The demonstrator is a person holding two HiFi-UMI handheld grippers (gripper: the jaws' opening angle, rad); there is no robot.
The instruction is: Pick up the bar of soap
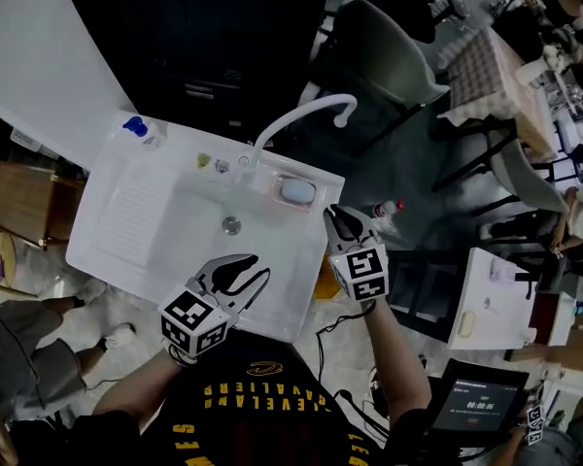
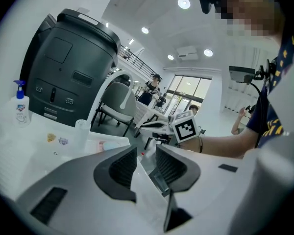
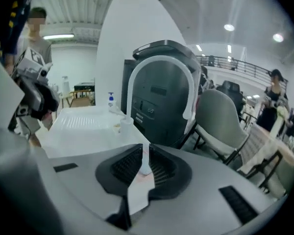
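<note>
Head view: the bar of soap sits in a pink dish at the sink's far right corner.
The right gripper, just right of it, has its fingers pressed together; unless they spread, they would likely only shove the bar or the dish. The faucet crowds the left side, and the left gripper, fingers spread and empty, hangs near.

The soap is a small bar, pale blue, with rounded corners. It lies flat in a pinkish dish, with its broad face up, and the rim of the dish shows all around it. The dish stands on the far right corner of the white sink, just right of the foot of the faucet. In the left gripper view the soap shows only as a low bluish strip.
</note>
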